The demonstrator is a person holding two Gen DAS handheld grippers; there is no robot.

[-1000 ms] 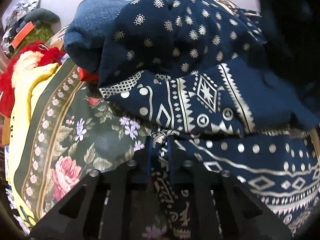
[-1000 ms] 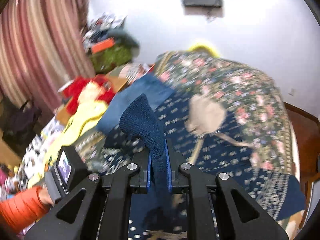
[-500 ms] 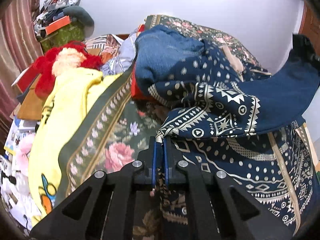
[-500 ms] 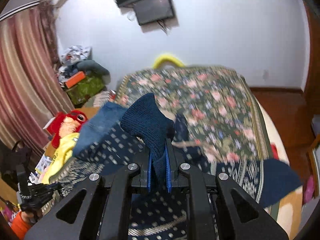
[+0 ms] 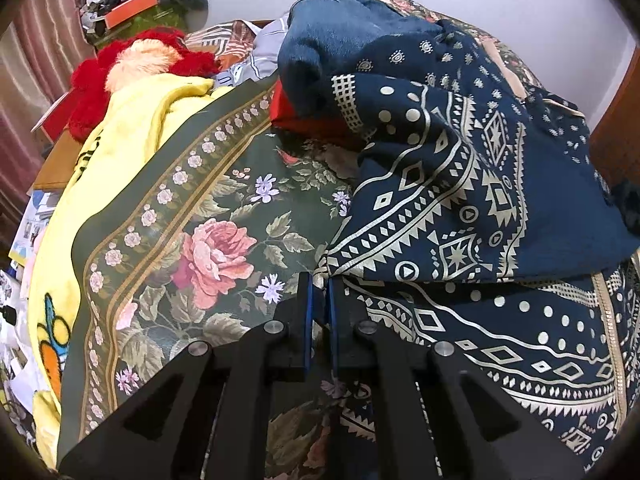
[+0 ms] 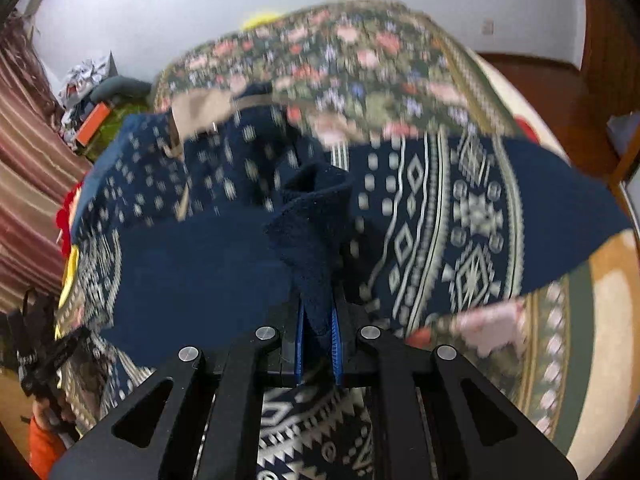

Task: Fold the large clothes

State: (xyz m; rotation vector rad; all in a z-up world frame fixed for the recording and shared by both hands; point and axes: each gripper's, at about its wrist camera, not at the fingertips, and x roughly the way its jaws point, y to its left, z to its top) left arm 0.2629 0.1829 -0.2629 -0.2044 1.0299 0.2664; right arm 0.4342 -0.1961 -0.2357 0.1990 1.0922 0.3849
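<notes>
A large navy garment (image 5: 460, 184) with cream geometric print lies doubled over on a bed with a dark green floral cover (image 5: 224, 240). My left gripper (image 5: 319, 284) is shut on a patterned corner of the garment, low over the cover. My right gripper (image 6: 316, 308) is shut on a bunched plain navy edge of the same garment (image 6: 440, 216), held above its spread part. The left gripper and the person's orange sleeve (image 6: 44, 440) show at the lower left of the right wrist view.
A yellow blanket (image 5: 120, 128) and a red plush toy (image 5: 132, 60) lie along the bed's left side. Clutter with an orange box (image 5: 130, 8) is piled at the back left. A striped curtain (image 6: 24, 160) hangs left; wooden floor (image 6: 560, 92) is to the right.
My right gripper has dropped down toward the bed, bringing the navy edge over the spread garment. My left gripper has lowered and moved closer to the cover, still holding its corner.
</notes>
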